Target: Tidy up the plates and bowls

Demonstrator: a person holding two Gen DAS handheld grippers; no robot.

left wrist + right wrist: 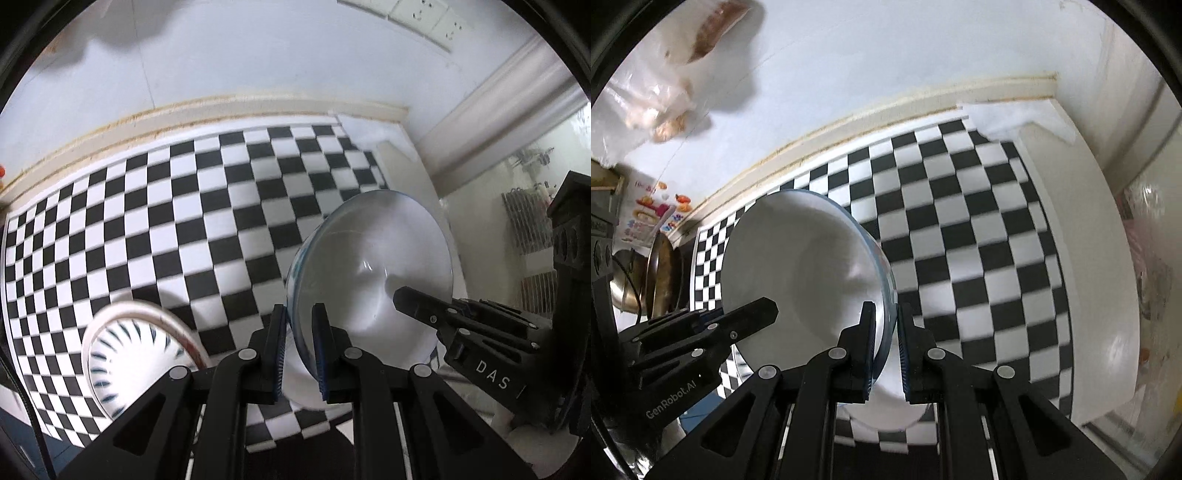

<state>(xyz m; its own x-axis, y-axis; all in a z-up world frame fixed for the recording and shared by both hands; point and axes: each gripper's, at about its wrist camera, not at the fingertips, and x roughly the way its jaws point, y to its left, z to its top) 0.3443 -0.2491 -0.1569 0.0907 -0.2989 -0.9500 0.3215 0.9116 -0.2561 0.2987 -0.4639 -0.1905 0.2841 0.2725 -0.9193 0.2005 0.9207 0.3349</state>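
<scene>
1. The left gripper (300, 354) pinches the rim of a white bowl (373, 273), which sits right of centre in the left wrist view, tipped on edge with its hollow facing right.
2. The right gripper (886, 350) pinches the opposite rim of the same bowl (798, 266); in its own view the bowl fills the left-centre, hollow facing left. So the bowl hangs between the two tools, each with one finger inside and one outside the wall.
3. Each gripper shows in the other's camera: the right gripper (480, 332) reaches in from the lower right of the left view, and the left gripper (701, 332) comes in from the lower left of the right view.
4. Under the bowl lies a black-and-white checked mat (184, 221), spread over most of both views.
5. A second dish, a plate (129, 354) with dark radiating strokes and a reddish rim, rests on the mat at the lower left of the left view, just beside the left gripper's outer finger.
6. A cream ledge (221, 107) borders the mat along its far edge, with a white wall (258, 48) above it.
7. In the right view, a metal pot (661, 273) stands at the far left, behind the left gripper.
8. A plastic bag (665, 81) hangs at the upper left there, blurred.
9. A white counter edge (1089, 258) curves down the right side of the mat.
</scene>
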